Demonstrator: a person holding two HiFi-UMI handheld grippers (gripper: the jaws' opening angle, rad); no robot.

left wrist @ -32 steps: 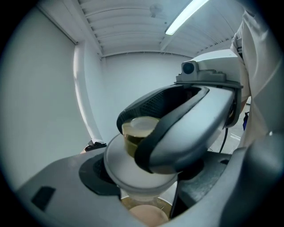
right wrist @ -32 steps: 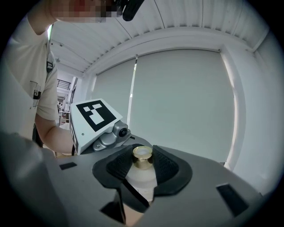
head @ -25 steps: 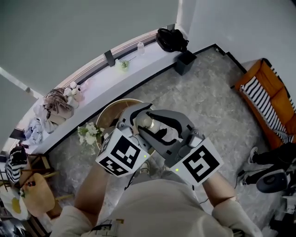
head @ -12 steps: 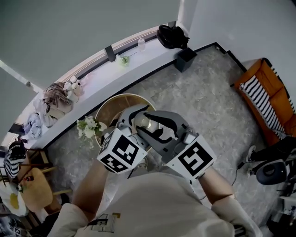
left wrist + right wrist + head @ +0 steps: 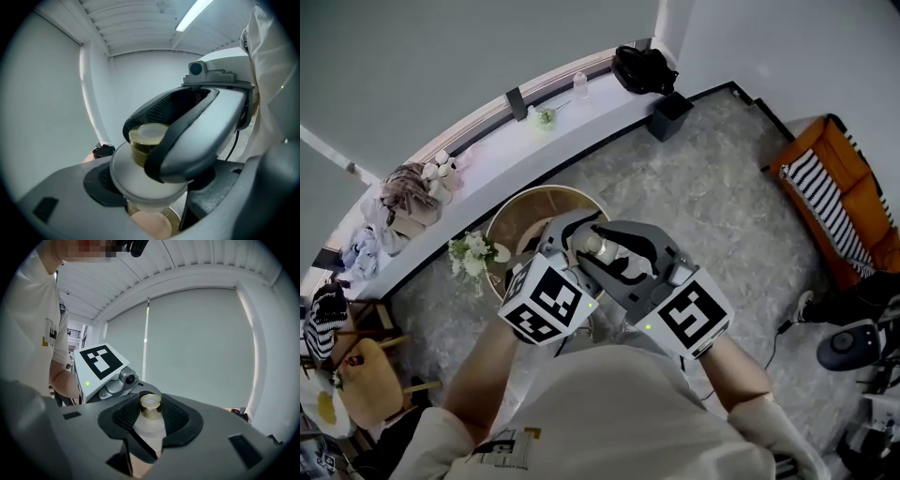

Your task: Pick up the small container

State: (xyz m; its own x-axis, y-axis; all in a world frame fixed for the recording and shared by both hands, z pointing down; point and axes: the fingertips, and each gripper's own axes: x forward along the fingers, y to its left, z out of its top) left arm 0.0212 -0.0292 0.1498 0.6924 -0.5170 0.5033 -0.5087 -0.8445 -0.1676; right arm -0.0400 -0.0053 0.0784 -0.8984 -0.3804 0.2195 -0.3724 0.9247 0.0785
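The right gripper (image 5: 151, 420) had its black pads clamped round the shoulders of the small container (image 5: 150, 432), a frosted bottle with a gold cap (image 5: 151, 406), held upright in the air in front of the person's chest. The left gripper (image 5: 152, 187) met it from the other side, its jaws closed against the bottle's pale body lower down. Under the pair sat a round wooden table (image 5: 517, 214) with white flowers (image 5: 470, 253) at its edge, and a white ledge (image 5: 581, 112) ran along the wall beyond.
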